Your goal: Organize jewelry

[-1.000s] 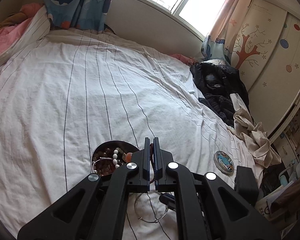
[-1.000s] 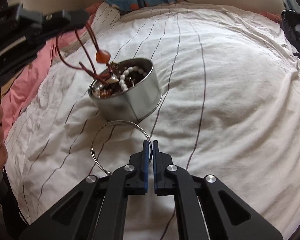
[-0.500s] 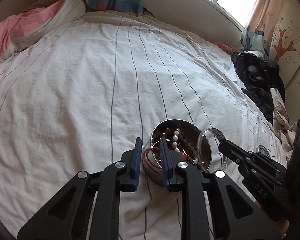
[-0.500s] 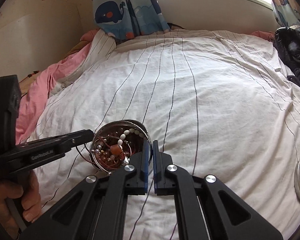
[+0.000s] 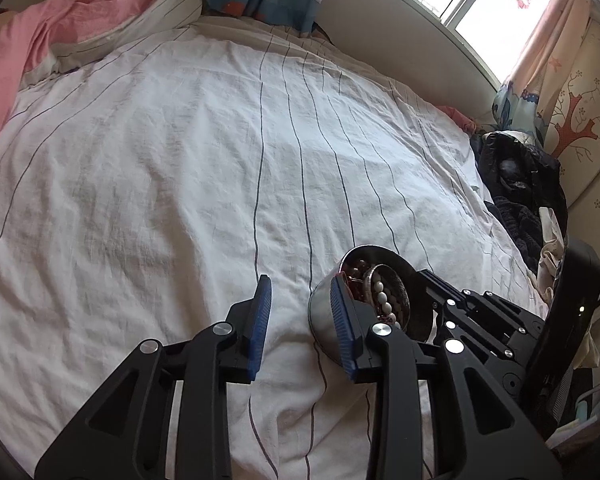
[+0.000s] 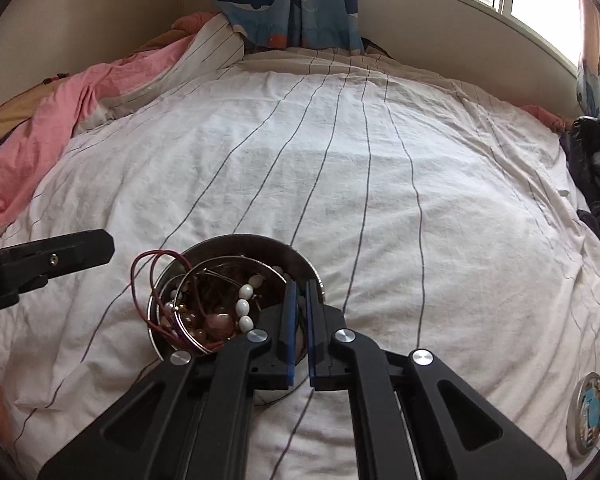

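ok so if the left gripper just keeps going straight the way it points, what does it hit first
Most likely bare striped bedsheet. The left gripper is open, and the metal tin sits just off its line, beside the right-hand finger. That finger may graze the tin's wall; depth is hard to judge here.

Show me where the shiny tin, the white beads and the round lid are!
shiny tin (image 6: 260, 245), right wrist view, far inner wall under the rim.
white beads (image 6: 242, 305), right wrist view, middle bead of the strand.
round lid (image 6: 590, 410), right wrist view, centre of its picture face.
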Tool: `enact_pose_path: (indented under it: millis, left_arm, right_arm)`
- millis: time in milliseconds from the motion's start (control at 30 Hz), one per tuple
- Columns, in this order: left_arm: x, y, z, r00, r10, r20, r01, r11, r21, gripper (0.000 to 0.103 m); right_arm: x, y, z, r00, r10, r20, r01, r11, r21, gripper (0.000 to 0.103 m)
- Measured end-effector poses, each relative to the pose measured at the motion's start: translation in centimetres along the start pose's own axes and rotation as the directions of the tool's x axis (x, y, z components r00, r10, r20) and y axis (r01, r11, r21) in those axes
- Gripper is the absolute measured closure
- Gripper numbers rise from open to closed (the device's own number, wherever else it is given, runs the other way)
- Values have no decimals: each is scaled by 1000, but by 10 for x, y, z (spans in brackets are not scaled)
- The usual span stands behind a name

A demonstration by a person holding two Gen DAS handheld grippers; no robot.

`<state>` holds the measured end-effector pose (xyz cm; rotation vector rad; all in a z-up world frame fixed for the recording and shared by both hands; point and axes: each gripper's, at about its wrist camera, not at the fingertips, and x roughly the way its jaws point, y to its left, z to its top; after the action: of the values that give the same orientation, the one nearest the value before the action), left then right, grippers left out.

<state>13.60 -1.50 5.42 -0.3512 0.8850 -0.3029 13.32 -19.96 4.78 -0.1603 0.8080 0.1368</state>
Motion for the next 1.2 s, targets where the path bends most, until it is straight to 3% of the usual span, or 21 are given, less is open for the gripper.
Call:
enact_pose_path:
  millis: [100,133,167,200,267,367,433,500,533,633,667,733,900,933,1000,1033,1100,1133,1167,1200]
  left_arm:
    - [0,0,-1,1000,0,0,0,1000,-2,73]
    - [0,0,-2,1000,1,3,-1,1000,-6,72]
    - [-2,1,-3,1000,7,11,-6,1000,-17,71]
    - [-4,4,-3,1000,13,23,-13,999,-32,71]
    - [-11,12,-5,999,23,44,-20,998,-64,70]
    - [-19,20,-6,997,34,64,-28,995,-92,69]
    - [-23,24,-6,996,43,73,-36,995,-96,68]
    - [-25,26,-5,996,45,76,-37,994,-99,67]
    - [-26,26,-5,996,45,77,-38,994,-98,67]
    - [-25,25,-5,997,38,73,-31,995,-93,67]
    - [-25,23,-6,997,36,73,-30,996,-89,67]
    - [-24,20,-6,997,29,70,-24,997,-79,67]
    - [-23,15,-8,998,27,65,-23,998,-65,67]
    - [-23,15,-8,997,29,65,-25,998,-63,67]
    - [-23,15,-8,997,30,66,-26,998,-63,67]
    - [-22,15,-8,998,30,64,-25,998,-64,67]
    - [-22,14,-8,998,26,61,-22,998,-65,67]
    - [-21,12,-9,998,25,59,-21,998,-62,67]
    - [-20,10,-9,998,24,56,-21,998,-57,67]
    - [-18,8,-10,998,23,51,-20,999,-50,67]
  right_arm:
    - [-6,-4,-1,999,42,24,-42,999,21,97]
    - [-8,-5,-1,998,52,30,-53,998,35,92]
    - [-14,-6,-1,996,72,59,-75,996,53,78]
    - [-20,-6,-1,989,115,95,-121,991,65,74]
    - [-27,4,1,969,216,117,-222,974,42,73]
    - [-25,29,1,953,292,86,-290,956,-33,73]
    - [-20,42,-3,955,294,47,-290,954,-74,74]
    - [-16,47,-7,953,301,25,-298,951,-82,83]
    - [-15,47,-8,954,299,21,-296,952,-80,94]
    - [-18,39,-7,952,303,45,-301,952,-48,99]
    - [-21,35,-6,952,301,61,-300,954,-29,101]
    - [-24,20,-4,932,353,85,-358,933,45,101]
    - [-26,-5,-3,931,347,116,-361,922,137,101]
    - [-25,-11,-3,922,369,119,-384,908,164,101]
    - [-24,-23,-4,868,472,150,-496,835,239,101]
    - [-24,-27,-3,833,526,172,-553,790,264,101]
    - [-21,-37,-5,726,644,239,-686,659,308,101]
    - [-22,-40,-5,696,668,264,-716,620,320,101]
    - [-20,-43,-4,694,670,265,-718,611,335,101]
    - [-18,-44,-3,712,657,247,-698,627,345,101]
